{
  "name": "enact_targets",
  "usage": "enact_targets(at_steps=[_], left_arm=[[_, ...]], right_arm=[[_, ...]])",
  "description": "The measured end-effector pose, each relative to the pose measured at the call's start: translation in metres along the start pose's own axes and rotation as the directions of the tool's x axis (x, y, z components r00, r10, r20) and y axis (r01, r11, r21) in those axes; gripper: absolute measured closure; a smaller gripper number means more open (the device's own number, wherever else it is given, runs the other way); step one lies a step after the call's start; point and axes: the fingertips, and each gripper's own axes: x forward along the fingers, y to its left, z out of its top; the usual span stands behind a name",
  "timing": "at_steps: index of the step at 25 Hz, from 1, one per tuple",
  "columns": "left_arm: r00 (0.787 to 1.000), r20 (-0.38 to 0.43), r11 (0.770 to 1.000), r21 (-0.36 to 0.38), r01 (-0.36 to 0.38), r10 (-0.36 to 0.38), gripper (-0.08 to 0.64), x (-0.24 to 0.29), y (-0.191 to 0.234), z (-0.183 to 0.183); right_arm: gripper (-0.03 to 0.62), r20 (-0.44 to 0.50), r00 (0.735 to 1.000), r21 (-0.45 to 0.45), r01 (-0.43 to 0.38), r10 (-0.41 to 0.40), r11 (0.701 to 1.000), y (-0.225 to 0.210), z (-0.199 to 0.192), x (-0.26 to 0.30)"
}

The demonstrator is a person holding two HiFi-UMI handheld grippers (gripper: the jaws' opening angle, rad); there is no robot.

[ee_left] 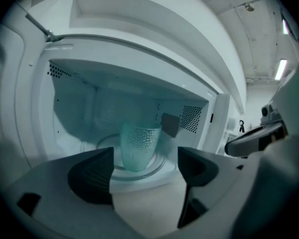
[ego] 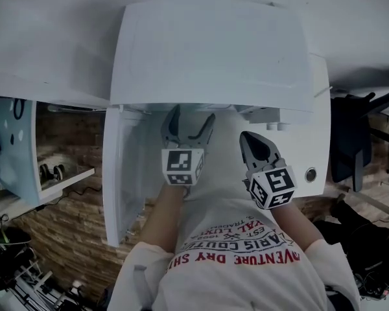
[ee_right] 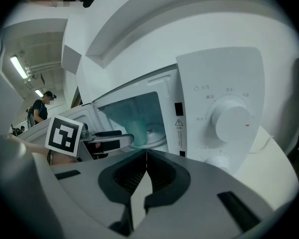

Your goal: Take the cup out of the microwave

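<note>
The white microwave [ego: 214,50] stands with its door [ego: 123,173] swung open to the left. A translucent, dimpled cup [ee_left: 138,147] stands upright on the glass turntable [ee_left: 162,166] inside the cavity; the right gripper view catches the cup [ee_right: 137,133] too. My left gripper [ego: 189,127] is at the cavity's mouth, open, its fingers apart on either side of the line to the cup with nothing between them. My right gripper [ego: 251,141] is shut and empty, held in front of the control panel, below the big dial [ee_right: 231,121].
A shelf unit [ego: 58,170] with small items stands to the left of the open door. A dark chair [ego: 350,141] is at the right. A person [ee_right: 40,108] stands far off in the room. The microwave's top overhangs both grippers.
</note>
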Motion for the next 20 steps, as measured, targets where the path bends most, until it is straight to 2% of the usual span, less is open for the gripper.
enact_targets(at_steps=[4, 9, 15, 20], left_arm=[[1.000, 0.010, 0.997, 0.081, -0.008, 0.007, 0.166, 0.018, 0.004, 0.005], [1.000, 0.027, 0.993, 0.116, 0.001, -0.004, 0.157, 0.035, 0.008, 0.015], [1.000, 0.017, 0.993, 0.114, 0.023, -0.025, 0.152, 0.054, 0.008, 0.015], [0.999, -0.016, 0.997, 0.077, 0.030, -0.028, 0.153, 0.063, 0.011, 0.017]], right_arm=[[0.580, -0.016, 1.000, 0.001, 0.002, -0.002, 1.000, -0.001, -0.004, 0.008], [0.580, -0.027, 1.000, 0.004, 0.010, -0.010, 1.000, -0.001, -0.007, 0.013], [0.580, -0.030, 0.999, 0.008, 0.039, -0.039, 0.999, -0.006, -0.008, 0.012], [0.580, -0.033, 0.999, 0.012, 0.035, -0.034, 0.999, -0.004, -0.009, 0.016]])
